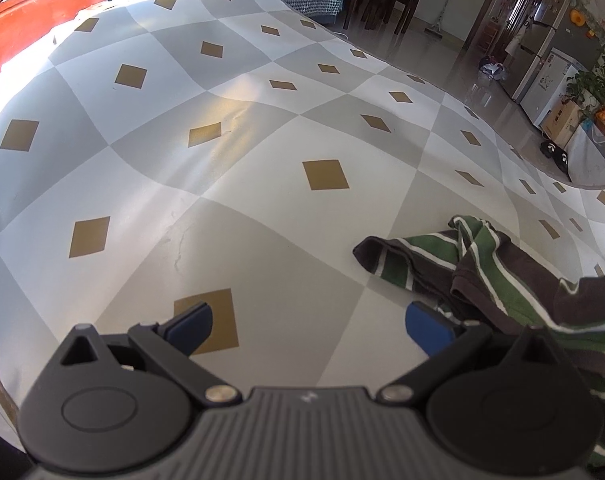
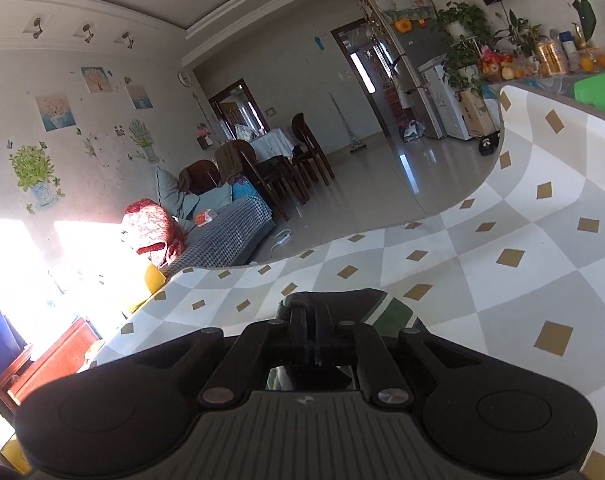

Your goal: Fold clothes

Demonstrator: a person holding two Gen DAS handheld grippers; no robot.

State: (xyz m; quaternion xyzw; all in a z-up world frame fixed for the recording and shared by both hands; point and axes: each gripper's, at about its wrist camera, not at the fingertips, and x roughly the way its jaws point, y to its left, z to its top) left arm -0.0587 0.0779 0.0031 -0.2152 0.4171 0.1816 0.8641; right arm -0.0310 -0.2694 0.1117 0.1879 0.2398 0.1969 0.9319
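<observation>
Striped garment (image 1: 498, 276) cut off at right edge, partly behind the right hand-held gripper (image 2: 310, 320).

no legible txt, labels or nos. anywhere

Striped garment (image 1: 482, 264), dark brown with green bands edged in thin white lines. Crumpled and unfolded, heaped in loose folds on the checked tablecloth at the right side of the left wrist view, one cuffed end stretched out flat toward the left. Seen again in the right wrist view (image 2: 386, 312), a brown-and-green bunch raised above the cloth.
</observation>
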